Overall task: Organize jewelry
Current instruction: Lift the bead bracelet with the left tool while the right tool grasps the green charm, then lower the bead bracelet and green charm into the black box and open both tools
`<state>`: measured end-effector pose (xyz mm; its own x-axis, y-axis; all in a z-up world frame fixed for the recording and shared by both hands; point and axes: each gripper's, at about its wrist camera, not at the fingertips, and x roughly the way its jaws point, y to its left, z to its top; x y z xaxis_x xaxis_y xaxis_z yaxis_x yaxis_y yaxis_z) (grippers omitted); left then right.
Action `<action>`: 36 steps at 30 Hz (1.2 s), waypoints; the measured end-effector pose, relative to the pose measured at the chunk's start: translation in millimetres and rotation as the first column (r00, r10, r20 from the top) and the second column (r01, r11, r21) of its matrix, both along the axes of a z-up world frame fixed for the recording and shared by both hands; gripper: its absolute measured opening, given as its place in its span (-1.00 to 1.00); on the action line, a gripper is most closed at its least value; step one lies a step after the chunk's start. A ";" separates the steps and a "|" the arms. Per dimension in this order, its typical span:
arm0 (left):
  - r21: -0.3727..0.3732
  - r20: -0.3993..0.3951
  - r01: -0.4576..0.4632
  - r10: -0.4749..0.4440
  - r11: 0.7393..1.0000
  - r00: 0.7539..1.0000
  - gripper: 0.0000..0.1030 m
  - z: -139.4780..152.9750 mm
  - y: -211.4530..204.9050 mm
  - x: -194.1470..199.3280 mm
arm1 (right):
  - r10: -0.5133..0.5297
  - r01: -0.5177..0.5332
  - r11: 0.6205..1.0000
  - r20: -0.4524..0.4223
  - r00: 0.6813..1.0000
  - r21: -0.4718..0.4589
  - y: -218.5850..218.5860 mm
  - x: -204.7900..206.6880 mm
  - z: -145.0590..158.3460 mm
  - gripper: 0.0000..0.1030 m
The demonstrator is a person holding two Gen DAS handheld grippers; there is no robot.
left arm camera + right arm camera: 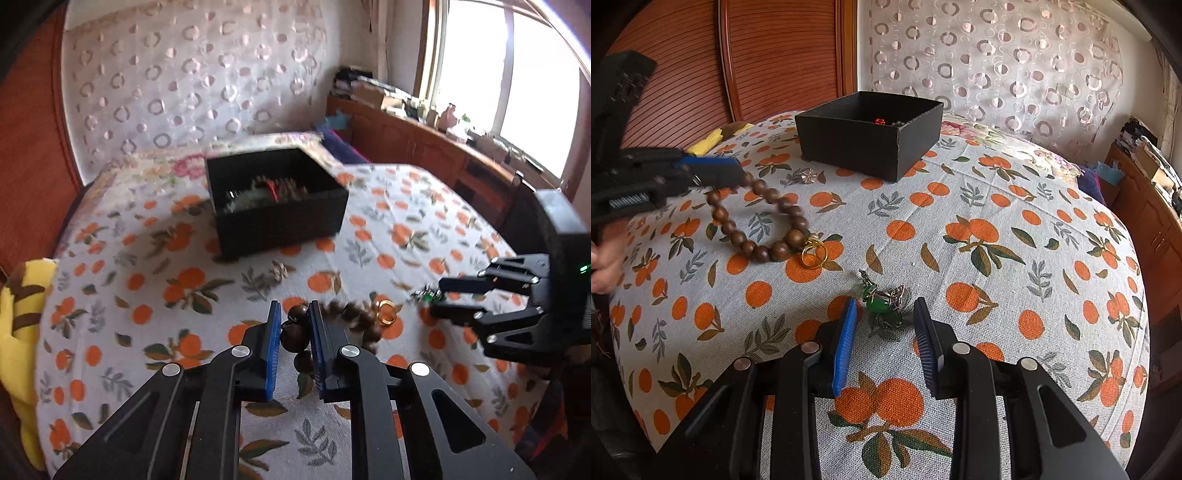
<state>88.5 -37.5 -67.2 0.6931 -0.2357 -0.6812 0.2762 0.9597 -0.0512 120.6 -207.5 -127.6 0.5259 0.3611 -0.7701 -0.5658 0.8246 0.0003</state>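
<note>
A brown wooden bead bracelet (291,330) sits between the blue pads of my left gripper (294,312), which is shut on it. In the right wrist view the left gripper (718,171) holds the bracelet (757,229) by its upper end, while the lower beads rest on the cloth beside gold rings (814,253). My right gripper (885,308) stands open around a green-stoned silver piece (877,295) lying on the cloth, with its pads apart from it. The black box (849,144) at the back holds several pieces, one of them red.
A small silver flower piece (809,175) lies in front of the box. The orange-print bedspread (997,277) covers the bed. A yellow plush (22,314) sits at the left edge, a wooden headboard (775,55) stands behind, and a cluttered wooden cabinet (424,144) runs under the window.
</note>
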 end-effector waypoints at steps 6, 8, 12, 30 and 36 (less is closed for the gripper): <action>-0.010 0.051 -0.003 0.004 1.000 0.999 -0.73 17.2 2.8 -10.4 | 0.001 -0.001 1.000 0.002 1.000 -0.006 0.9 1.1 0.8 -0.34; -0.020 0.063 0.002 -0.001 1.000 0.998 -0.73 20.8 2.7 -12.9 | 0.002 -0.002 1.000 -0.002 1.000 -0.002 1.9 3.7 0.8 -0.34; -0.020 0.076 0.013 -0.012 1.000 0.997 -0.73 25.1 1.4 -18.1 | 0.007 -0.007 1.000 -0.004 1.000 0.002 2.2 7.3 2.0 -0.67; -0.022 0.162 -0.012 0.015 1.000 0.987 -0.73 51.4 8.9 -1.0 | 0.010 -0.023 0.996 0.146 0.989 0.088 12.1 22.3 68.4 -0.68; -0.011 0.177 -0.019 0.021 1.000 0.984 -0.73 56.2 8.9 8.4 | 0.023 -0.046 0.993 0.199 0.980 0.108 27.8 35.6 94.5 -0.68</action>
<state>96.9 -28.7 -11.0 0.8072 -0.2263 -0.5453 0.2622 0.9649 -0.0122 156.2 -179.7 -33.1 0.6489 0.4592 -0.6066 -0.5920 0.8056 -0.0234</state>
